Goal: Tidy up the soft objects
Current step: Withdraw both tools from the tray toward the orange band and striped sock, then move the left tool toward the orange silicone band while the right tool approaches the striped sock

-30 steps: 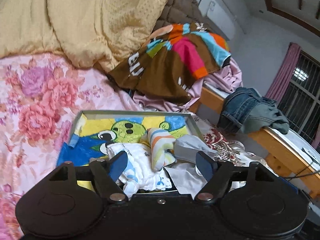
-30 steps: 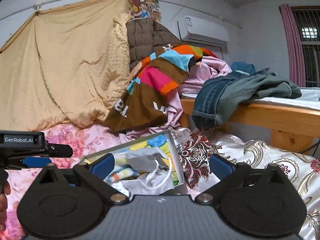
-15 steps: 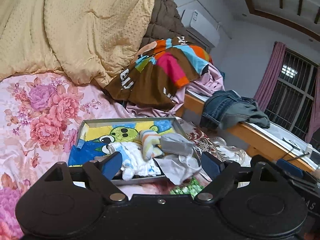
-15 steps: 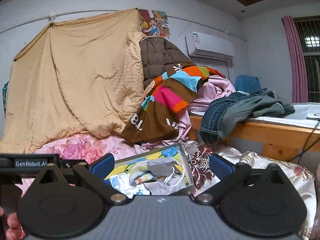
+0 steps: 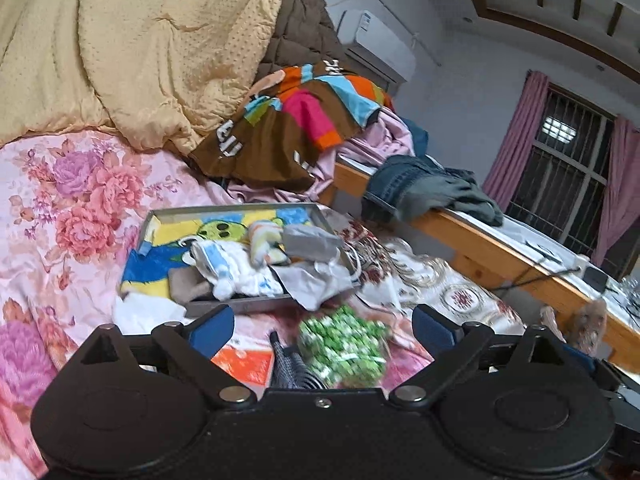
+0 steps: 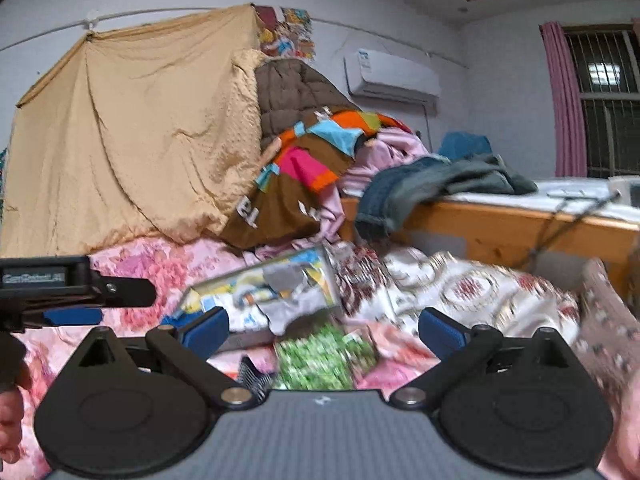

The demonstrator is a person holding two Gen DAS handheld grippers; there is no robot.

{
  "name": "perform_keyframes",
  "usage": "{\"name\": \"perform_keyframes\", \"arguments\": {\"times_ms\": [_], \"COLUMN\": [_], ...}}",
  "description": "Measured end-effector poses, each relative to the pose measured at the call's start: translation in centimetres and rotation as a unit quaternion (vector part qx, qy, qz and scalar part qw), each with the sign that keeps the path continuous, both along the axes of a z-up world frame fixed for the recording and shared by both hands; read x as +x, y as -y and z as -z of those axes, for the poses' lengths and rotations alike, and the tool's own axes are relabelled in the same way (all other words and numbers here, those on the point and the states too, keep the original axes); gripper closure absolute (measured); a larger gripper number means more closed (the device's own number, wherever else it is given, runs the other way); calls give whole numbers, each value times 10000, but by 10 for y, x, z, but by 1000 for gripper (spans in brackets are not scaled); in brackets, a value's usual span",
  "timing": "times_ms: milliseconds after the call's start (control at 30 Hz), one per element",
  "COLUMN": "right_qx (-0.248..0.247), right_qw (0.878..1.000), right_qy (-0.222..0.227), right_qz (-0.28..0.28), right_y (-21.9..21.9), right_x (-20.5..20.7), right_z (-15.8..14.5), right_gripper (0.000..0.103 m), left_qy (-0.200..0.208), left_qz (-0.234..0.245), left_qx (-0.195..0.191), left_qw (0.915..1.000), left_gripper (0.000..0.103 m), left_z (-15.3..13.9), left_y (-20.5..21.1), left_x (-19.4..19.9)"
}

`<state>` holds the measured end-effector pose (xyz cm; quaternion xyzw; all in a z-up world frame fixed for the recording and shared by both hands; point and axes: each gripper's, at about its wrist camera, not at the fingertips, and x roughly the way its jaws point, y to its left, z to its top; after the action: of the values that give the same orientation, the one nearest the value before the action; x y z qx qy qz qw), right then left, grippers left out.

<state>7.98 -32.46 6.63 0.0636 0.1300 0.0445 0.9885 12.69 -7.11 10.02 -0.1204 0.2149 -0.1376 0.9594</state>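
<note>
Soft objects point(image 5: 256, 264) fill the tray point(image 5: 236, 210) at twelve o'clock on the bed point(image 5: 72, 208). Left gripper point(image 5: 320, 330) fingers are opening, empty; right gripper point(image 6: 324, 330) fingers wide, empty. Next, probably, the green bundle point(image 5: 340, 344).

You're over a bed with a pink floral sheet point(image 5: 80, 216). On it lies a metal tray point(image 5: 240, 304) of small cloths, with a green patterned bundle point(image 5: 340, 348) just beside it.

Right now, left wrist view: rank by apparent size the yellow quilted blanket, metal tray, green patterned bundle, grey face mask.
1. Yellow quilted blanket
2. Metal tray
3. Green patterned bundle, though it lies nearest the camera, so it looks inflated
4. Grey face mask
</note>
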Motion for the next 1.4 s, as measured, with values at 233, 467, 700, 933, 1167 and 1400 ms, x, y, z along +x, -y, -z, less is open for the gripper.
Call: {"name": "perform_keyframes", "arguments": {"times_ms": [233,467,700,933,1167,1400], "right_qx": [28,-135,-157,-223,-292,-343], "right_qw": [10000,9998,9995,9985,9979,9969], "right_qy": [34,-71,-225,-424,-521,-629], "right_qz": [-43,-151,-177,-262,-258,-313], "right_y": [1,-7,-12,-20,-25,-28], "right_x": [-16,-27,-32,-29,-28,-25], "right_z": [-1,3,11,22,29,33], "right_gripper": [0,0,0,0,0,0], "left_qy": [-15,-118,-107,-123,-275,-434], "left_qz": [14,-66,-166,-420,-852,-1013], "left_qx": [-62,-72,192,294,-73,48], "left_qw": [10000,9999,9996,9986,9960,9939], "left_gripper": [5,5,5,1,1,1], "left_z": [17,33,42,49,66,75], "left_y": [8,5,-4,-21,-36,-43], "left_x": [-32,-47,-59,-72,-84,-85]}}
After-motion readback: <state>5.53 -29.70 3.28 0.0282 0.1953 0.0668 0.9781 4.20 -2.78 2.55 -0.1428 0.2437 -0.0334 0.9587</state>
